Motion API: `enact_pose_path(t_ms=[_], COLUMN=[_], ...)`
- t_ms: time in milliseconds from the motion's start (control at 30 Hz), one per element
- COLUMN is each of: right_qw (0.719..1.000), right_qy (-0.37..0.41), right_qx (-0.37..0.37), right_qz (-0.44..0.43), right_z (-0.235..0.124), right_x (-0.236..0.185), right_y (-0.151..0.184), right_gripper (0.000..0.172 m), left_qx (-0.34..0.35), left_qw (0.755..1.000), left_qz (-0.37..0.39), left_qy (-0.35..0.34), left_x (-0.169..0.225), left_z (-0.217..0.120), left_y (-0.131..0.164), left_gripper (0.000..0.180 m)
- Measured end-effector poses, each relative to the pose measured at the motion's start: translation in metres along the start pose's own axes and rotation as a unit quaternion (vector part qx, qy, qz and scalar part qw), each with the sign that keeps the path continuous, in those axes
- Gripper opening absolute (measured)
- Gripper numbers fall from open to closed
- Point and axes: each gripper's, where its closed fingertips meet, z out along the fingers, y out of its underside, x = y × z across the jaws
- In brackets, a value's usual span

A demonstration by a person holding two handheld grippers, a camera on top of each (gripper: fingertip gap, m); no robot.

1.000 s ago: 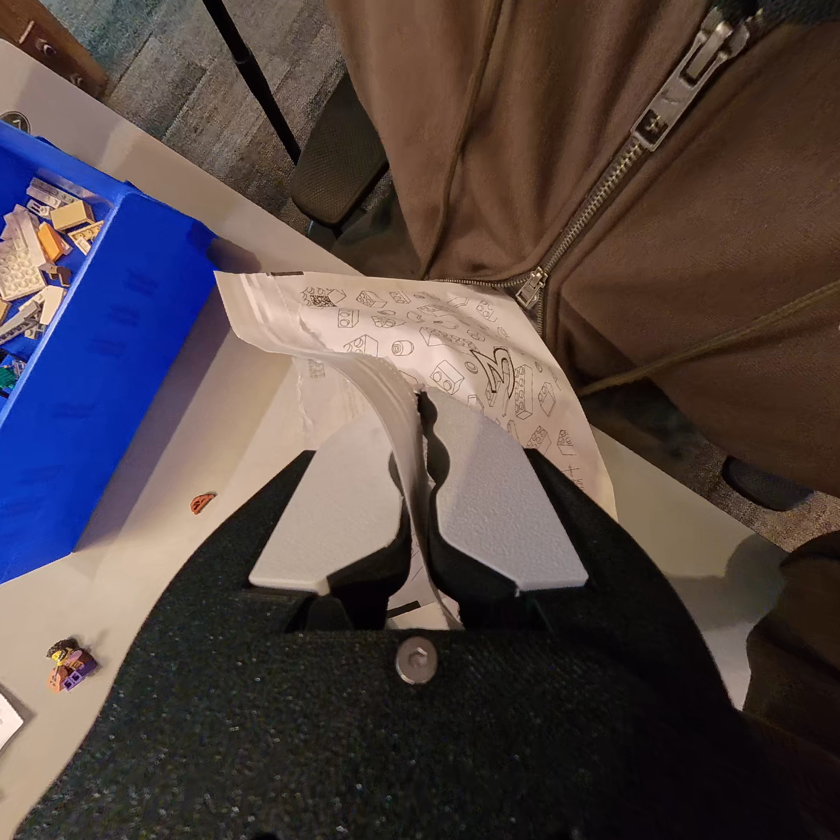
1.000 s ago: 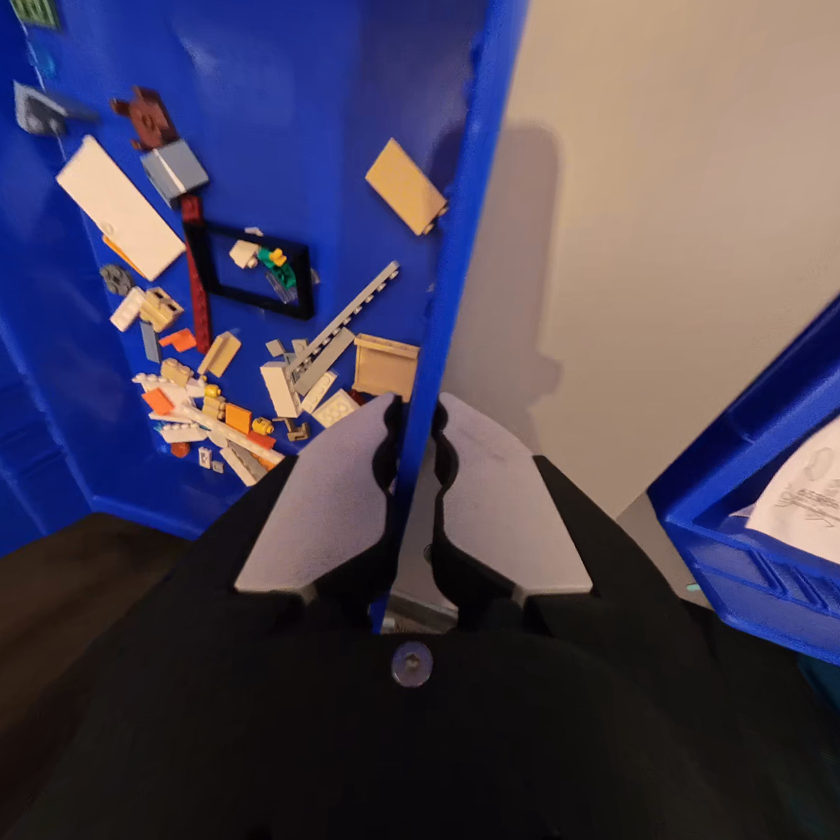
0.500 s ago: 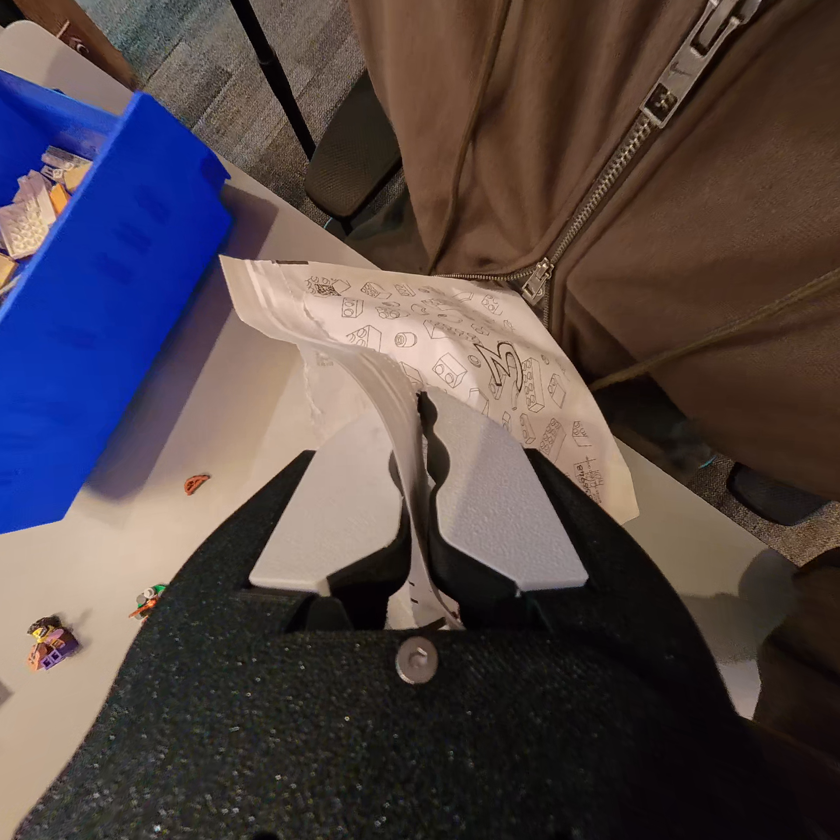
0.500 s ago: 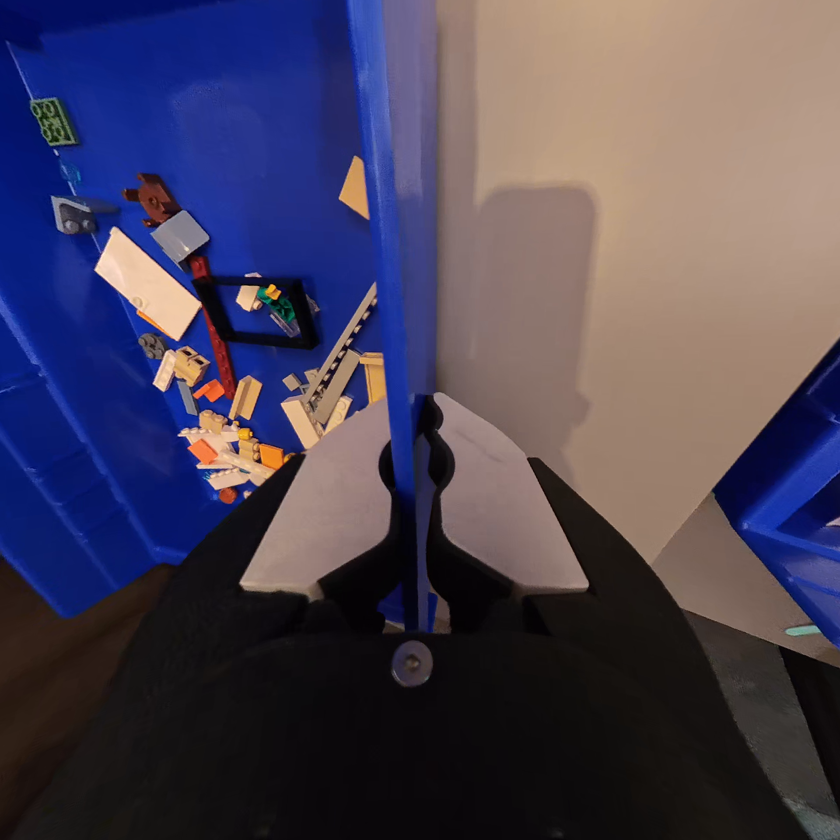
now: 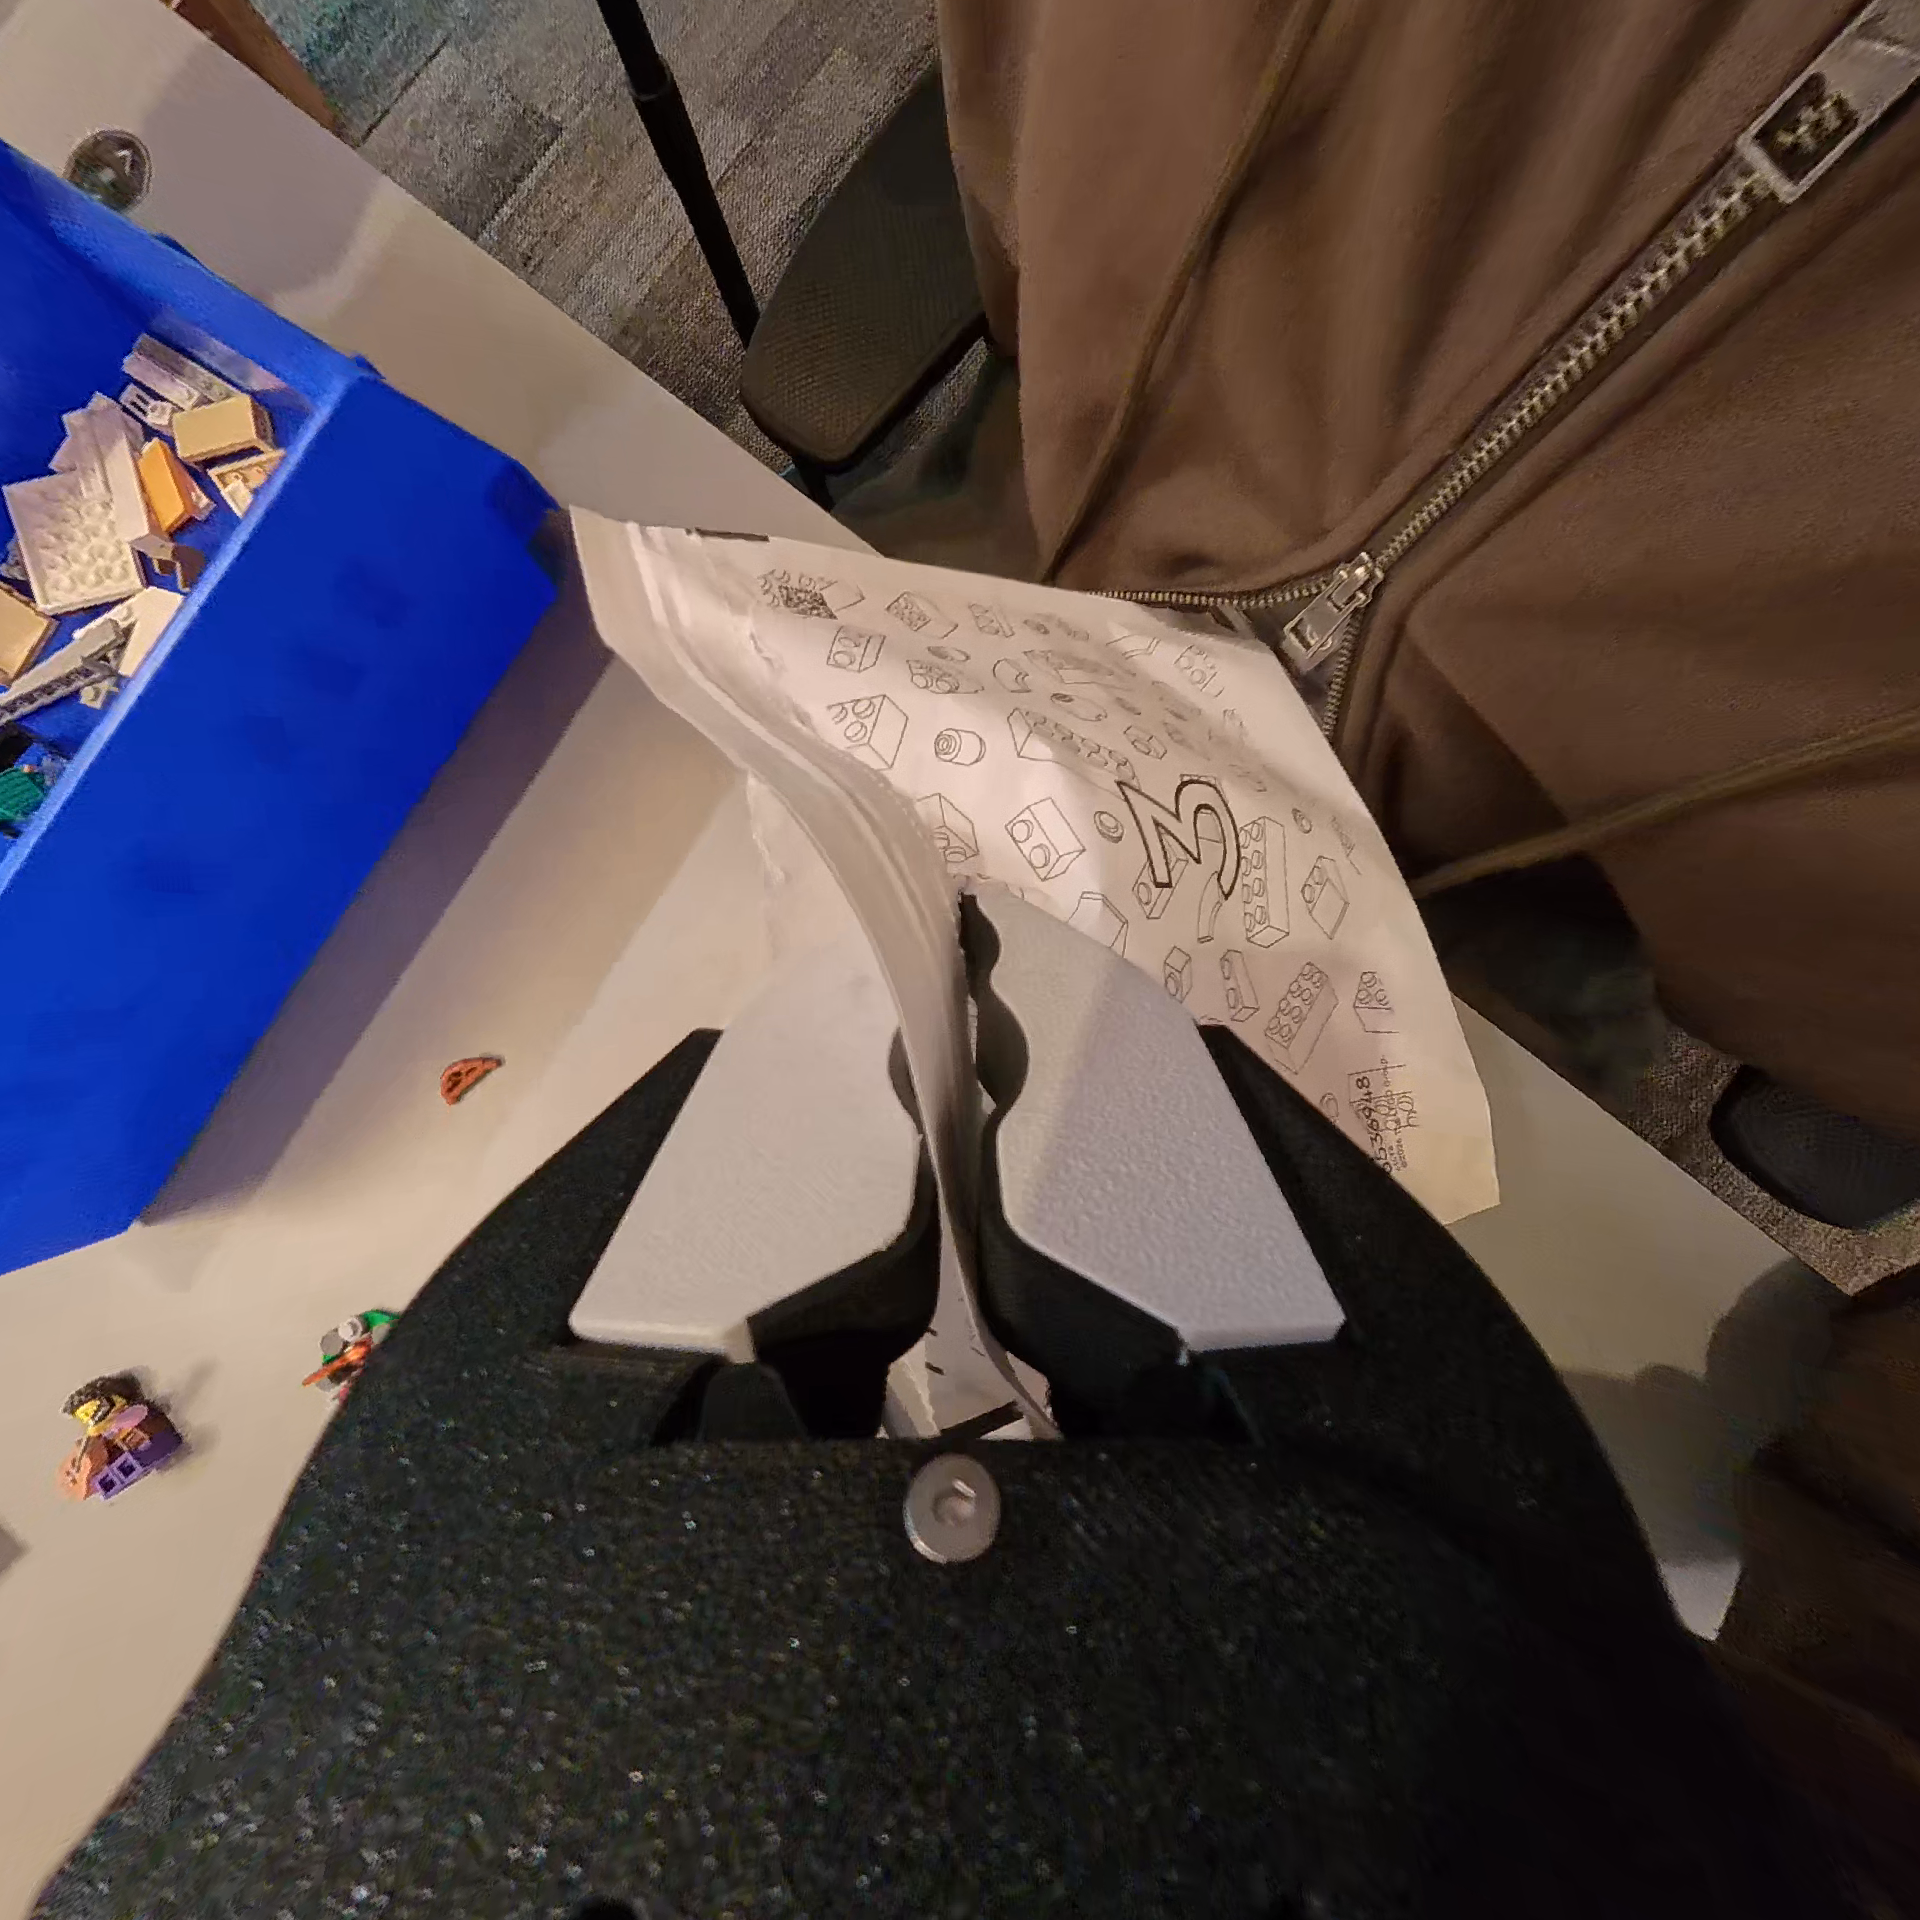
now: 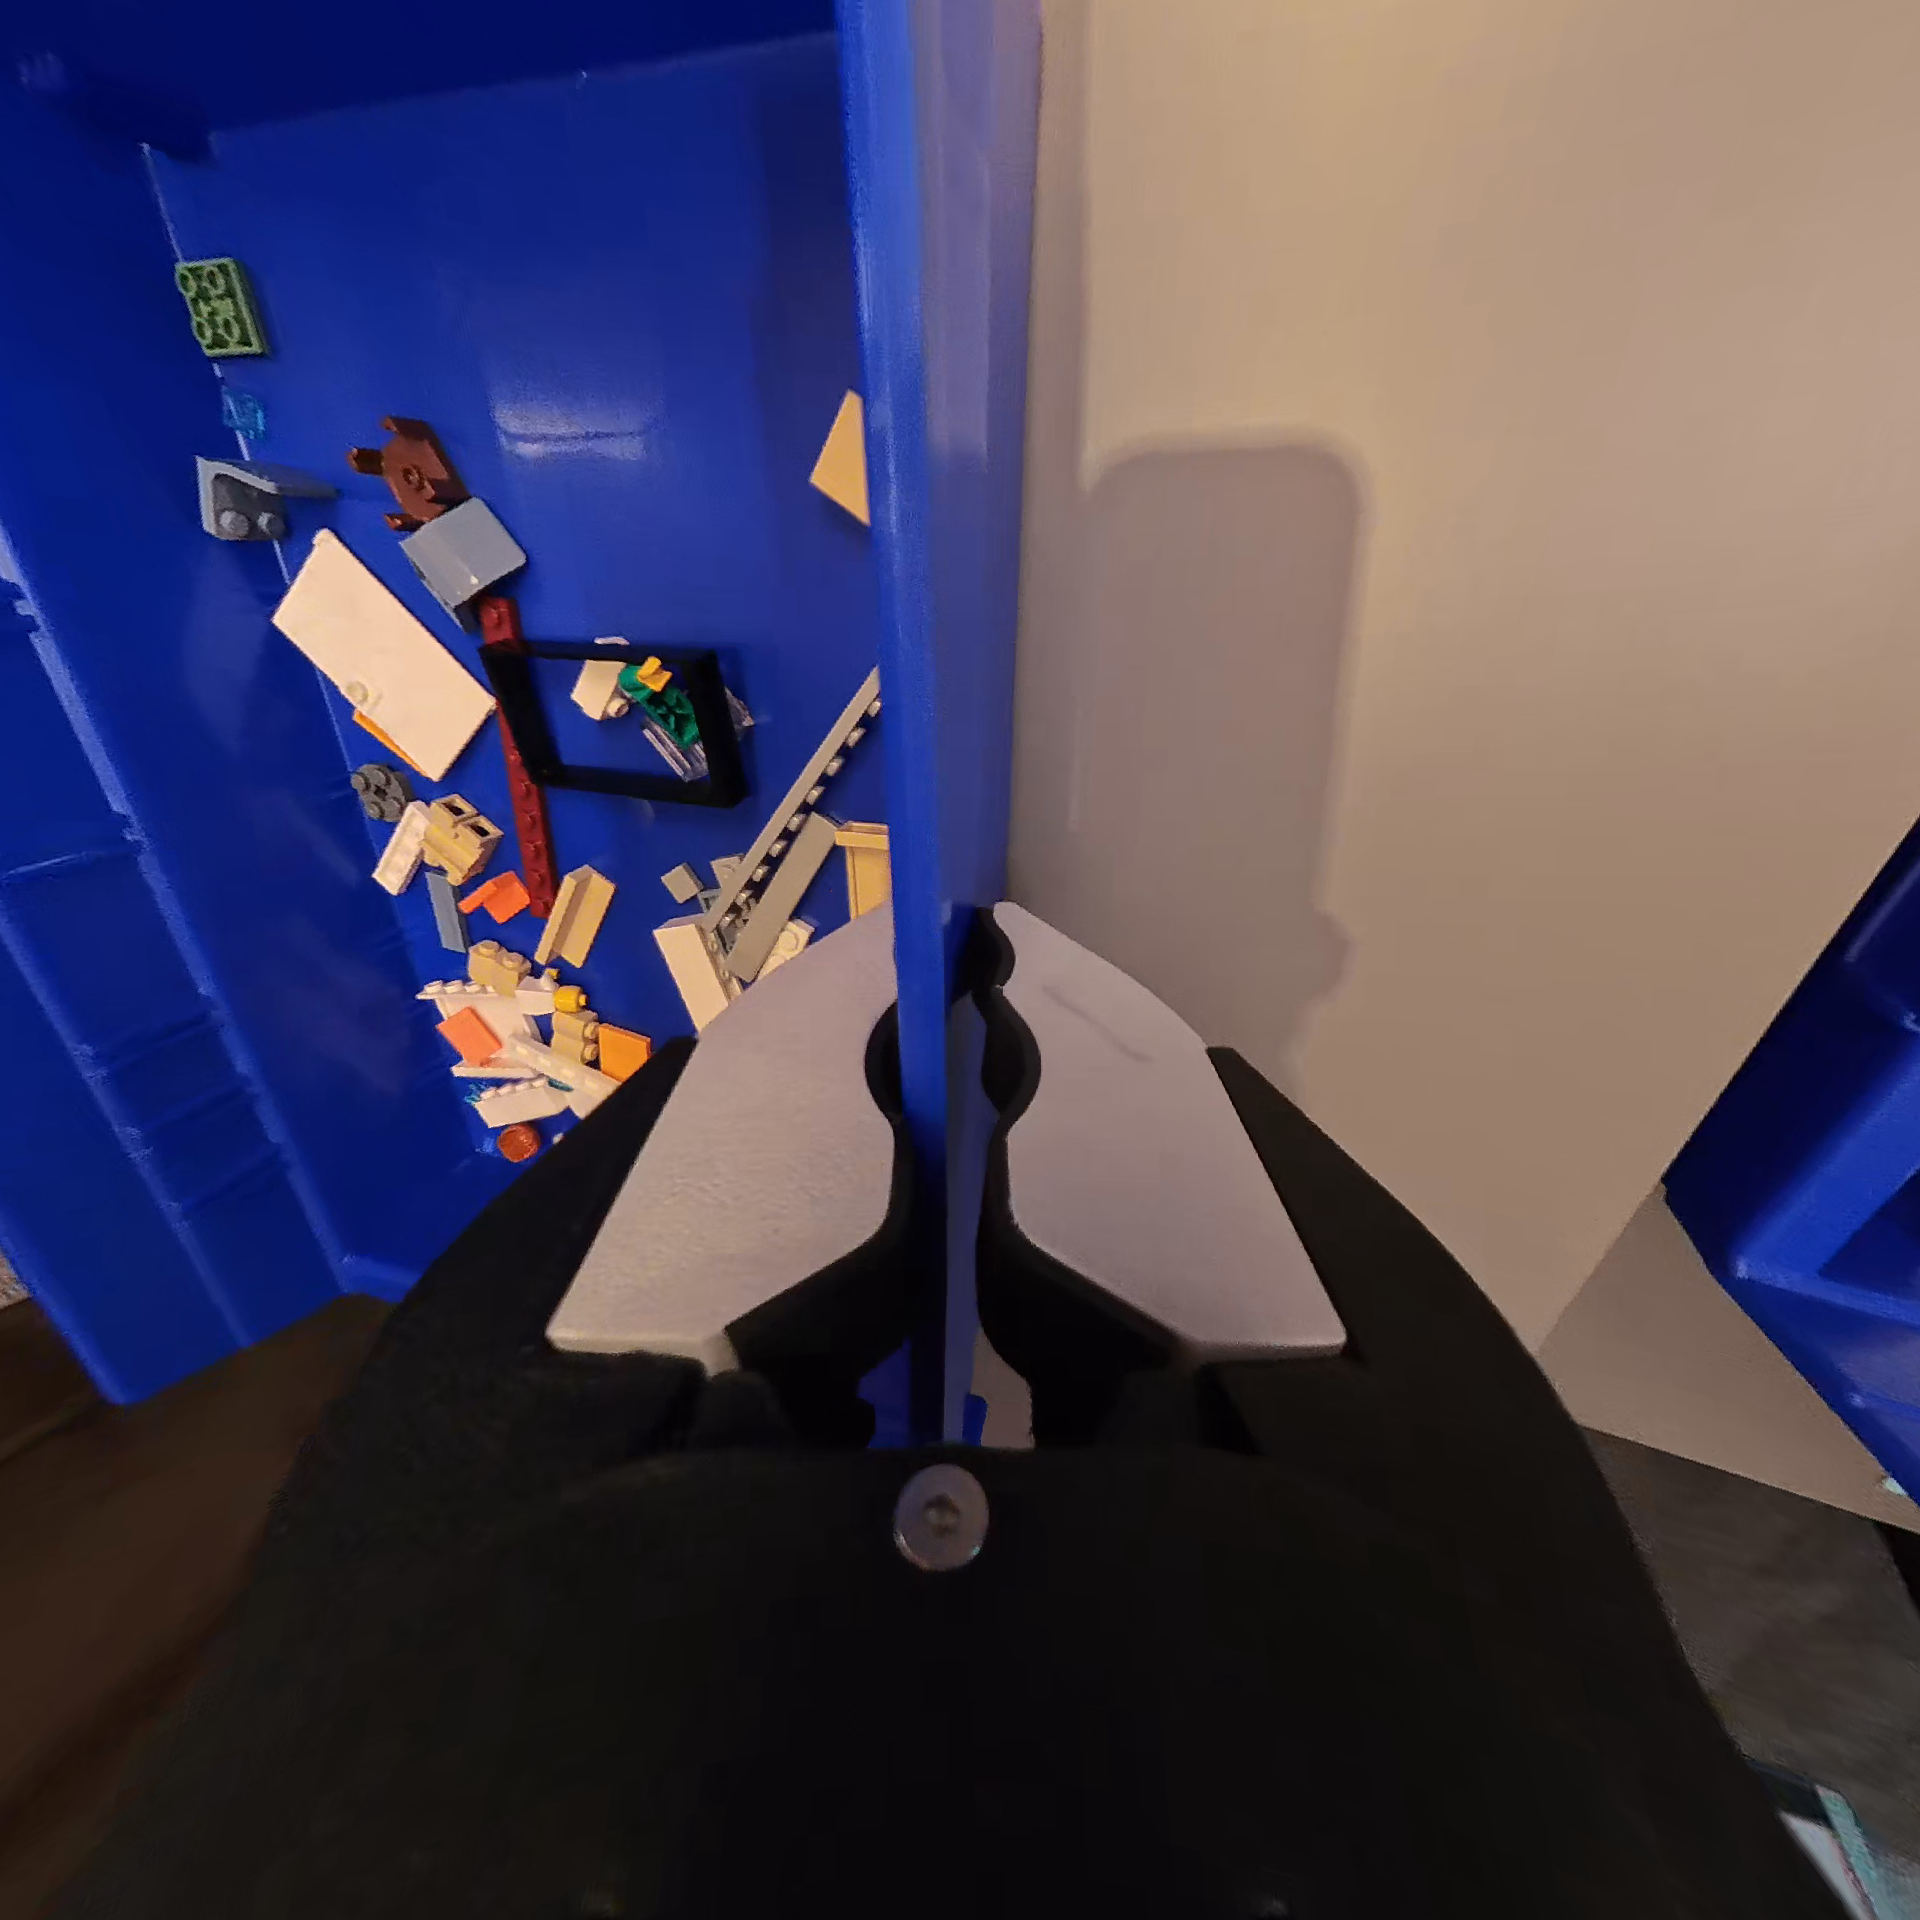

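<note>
My left gripper (image 5: 951, 935) is shut on a white paper bag (image 5: 1091, 769) printed with brick outlines. The bag's torn end curls up and left above the pale table (image 5: 312, 1174). My right gripper (image 6: 951, 935) is shut on the side wall (image 6: 925, 623) of a blue plastic bin. One finger is inside the bin and one outside. Many loose toy bricks (image 6: 540, 883) lie on the bin's floor. The same blue bin (image 5: 239, 831) shows at the left in the left wrist view, with bricks in it.
A person in a brown zip jacket (image 5: 1455, 364) stands past the table edge, next to a dark chair (image 5: 862, 343). Small brick bits (image 5: 114, 1439) and a tiny orange piece (image 5: 468, 1081) lie on the table. A second blue bin (image 6: 1829, 1195) is at the right. My right fingertips sit around 40 centimeters from my left ones.
My right gripper closed on the bin wall and the bin shifted; bricks inside slid a little. In the left wrist view the bin swung up and back down. The bag stayed clamped.
</note>
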Motion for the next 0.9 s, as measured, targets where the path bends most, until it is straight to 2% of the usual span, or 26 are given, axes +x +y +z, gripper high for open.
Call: enact_pose_path(t_ms=[233,367,533,733,900], right_qw=[0.995,0.992,0.994,0.995,0.994], right_qy=[-0.081,-0.097,-0.062,0.002,0.009], right_qx=[0.03,0.049,0.056,0.052,0.044], right_qz=[0.042,0.066,0.065,0.082,0.104], right_z=[0.002,0.003,0.002,-0.005,-0.002], right_x=[-0.02,-0.023,-0.019,0.009,0.017], right_y=[-0.007,-0.01,-0.019,-0.024,-0.025], right_gripper=[0.006,0.006,0.006,0.006,0.01], left_qx=[-0.004,-0.005,-0.002,0.005,0.002], left_qw=[1.0,1.0,0.999,0.999,0.999], left_qz=[-0.012,-0.014,-0.012,-0.012,-0.016], left_qy=[-0.016,-0.023,-0.031,-0.047,-0.052], left_x=[-0.001,-0.002,-0.005,-0.006,-0.007], left_z=[-0.003,-0.002,-0.001,-0.003,-0.003], left_y=[0.006,0.008,0.008,0.009,0.014], left_gripper=[0.0,0.0,0.0,0.0,0.0])
